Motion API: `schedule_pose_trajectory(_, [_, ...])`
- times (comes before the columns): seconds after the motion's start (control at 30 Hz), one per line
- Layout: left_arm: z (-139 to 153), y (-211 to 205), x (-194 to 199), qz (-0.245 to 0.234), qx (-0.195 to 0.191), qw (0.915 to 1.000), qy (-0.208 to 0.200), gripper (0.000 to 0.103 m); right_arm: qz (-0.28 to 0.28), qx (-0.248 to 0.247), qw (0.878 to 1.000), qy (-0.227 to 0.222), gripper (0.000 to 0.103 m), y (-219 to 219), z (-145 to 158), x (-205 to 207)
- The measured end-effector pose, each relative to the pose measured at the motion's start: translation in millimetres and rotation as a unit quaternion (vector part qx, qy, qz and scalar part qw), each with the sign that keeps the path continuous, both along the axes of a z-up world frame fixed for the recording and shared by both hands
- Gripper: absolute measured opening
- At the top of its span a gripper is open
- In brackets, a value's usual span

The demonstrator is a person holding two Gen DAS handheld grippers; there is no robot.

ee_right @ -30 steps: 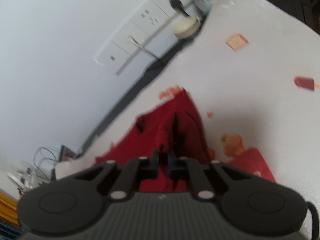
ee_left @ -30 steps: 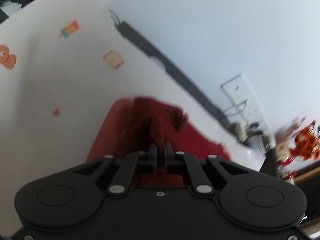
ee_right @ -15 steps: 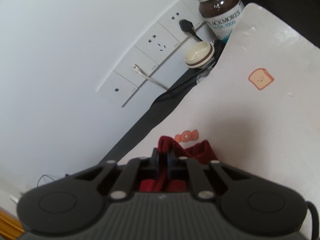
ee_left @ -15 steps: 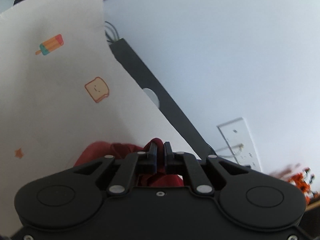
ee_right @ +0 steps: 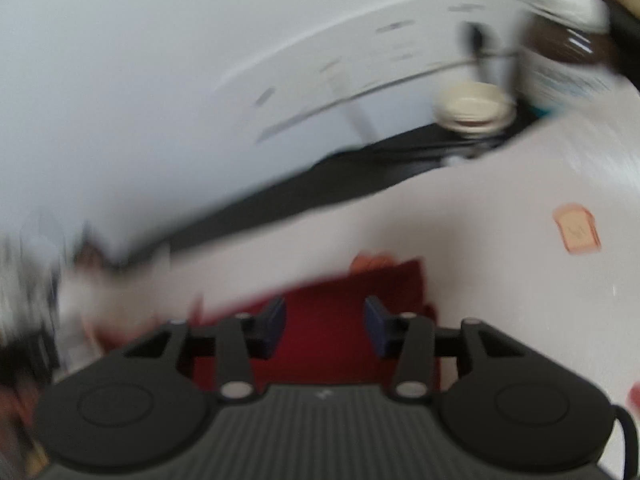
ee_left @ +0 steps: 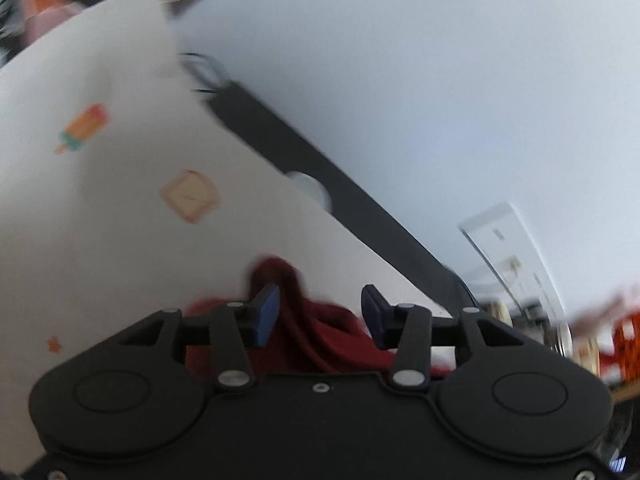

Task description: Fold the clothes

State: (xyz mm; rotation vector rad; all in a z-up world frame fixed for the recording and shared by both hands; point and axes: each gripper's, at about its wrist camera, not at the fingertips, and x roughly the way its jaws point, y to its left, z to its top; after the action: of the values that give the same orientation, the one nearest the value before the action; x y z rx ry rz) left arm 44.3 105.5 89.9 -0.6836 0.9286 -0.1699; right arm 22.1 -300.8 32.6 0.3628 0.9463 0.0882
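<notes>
The red garment (ee_right: 340, 320) lies bunched on the white printed tablecloth (ee_left: 100, 220), close to its far edge; in the right wrist view its long axis runs left to right along that edge, though blur hides its exact outline. In the left wrist view a raised red fold (ee_left: 280, 276) points toward the far wall. The left gripper (ee_left: 319, 314) and the right gripper (ee_right: 325, 322) each hover over the cloth with jaws spread, gripping nothing. 1 cream lid (ee_right: 474, 108) and 1 brown bottle (ee_right: 568, 46) stand far right.
</notes>
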Motion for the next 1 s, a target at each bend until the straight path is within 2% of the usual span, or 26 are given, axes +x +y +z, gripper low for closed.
schedule_pose_trajectory(0.1, [4, -23, -5, -0.044, 0.013, 0.9988, -0.015, 0.047, 0.098, -0.05, 0.994, 0.006, 0.043, 42, -8, 6])
schedule_pose_trajectory(0.17, [6, -35, -8, -0.064, 0.023, 0.9974, -0.024, 0.047, 0.134, -0.054, 0.989, 0.009, 0.042, 67, -18, 14])
schedule_pose_trajectory(0.27, [5, -41, -8, -0.078, 0.02, 0.9967, -0.017, 0.047, 0.171, -0.065, 0.983, 0.013, 0.042, 95, -34, 34])
schedule_pose_trajectory(0.37, [4, -47, -10, -0.091, 0.03, 0.9953, -0.015, 0.048, 0.148, -0.076, 0.986, 0.002, 0.042, 103, -37, 59])
schedule_pose_trajectory(0.43, [3, -56, -13, -0.11, 0.05, 0.9926, -0.016, 0.049, 0.069, -0.068, 0.995, -0.021, 0.043, 89, -30, 77])
schedule_pose_trajectory(0.5, [1, -66, -18, -0.128, 0.063, 0.9898, -0.008, 0.051, 0.006, -0.06, 0.997, -0.042, 0.044, 72, -22, 84])
schedule_pose_trajectory(0.57, [-6, -78, -20, -0.15, 0.058, 0.987, 0.004, 0.053, -0.021, -0.041, 0.998, -0.047, 0.045, 57, -13, 85])
schedule_pose_trajectory(0.67, [-16, -87, -13, -0.151, 0.084, 0.985, -0.001, 0.053, 0.002, -0.019, 0.999, -0.038, 0.055, 39, -1, 67])
schedule_pose_trajectory(0.77, [-28, -83, 0, -0.13, 0.114, 0.9849, 0.001, 0.052, 0.043, -0.059, 0.997, -0.026, 0.061, 27, 3, 36])
schedule_pose_trajectory(0.87, [-37, -75, 4, -0.111, 0.136, 0.9844, 0.013, 0.051, 0.045, -0.131, 0.99, -0.02, 0.061, 10, -4, 10])
schedule_pose_trajectory(0.93, [-41, -71, 1, -0.111, 0.153, 0.9819, 0.011, 0.051, 0.028, -0.14, 0.99, -0.012, 0.06, -6, -12, 1])
schedule_pose_trajectory(1.0, [-44, -68, -4, -0.116, 0.164, 0.9796, 0.008, 0.051, 0.008, -0.127, 0.992, -0.016, 0.056, -17, -18, -3])
